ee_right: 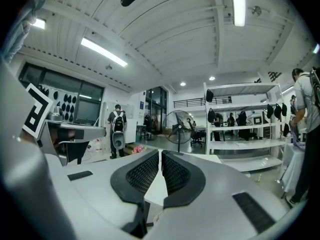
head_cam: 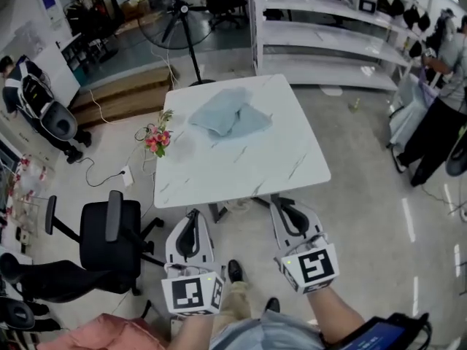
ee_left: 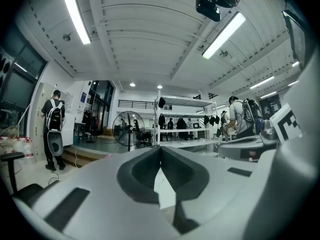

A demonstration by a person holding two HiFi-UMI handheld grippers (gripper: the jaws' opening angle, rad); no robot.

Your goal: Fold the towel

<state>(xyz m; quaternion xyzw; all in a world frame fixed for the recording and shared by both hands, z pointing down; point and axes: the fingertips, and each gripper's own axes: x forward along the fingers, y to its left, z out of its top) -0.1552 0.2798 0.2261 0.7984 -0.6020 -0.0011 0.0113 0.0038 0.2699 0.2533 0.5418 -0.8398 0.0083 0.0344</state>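
While left claw (head_cam: pixel 194 214) and right claw (head_cam: pixel 280 200) hang closed, towel (head_cam: pixel 230 115) lies inside table (head_cam: pixel 241 168) edges.

The crumpled cloth towel (head_cam: pixel 230 114) is pale blue-grey, the square marble-look table (head_cam: pixel 241 168) white with thin grey veins, the small flower bunch (head_cam: pixel 158 138) pink and red, the office chair (head_cam: pixel 109 239) black.

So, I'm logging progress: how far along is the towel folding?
Nothing looks done: the towel lies crumpled on the far half of the table. Nothing is in hand: left gripper and right gripper are shut, empty, near its front edge. All folding is left.
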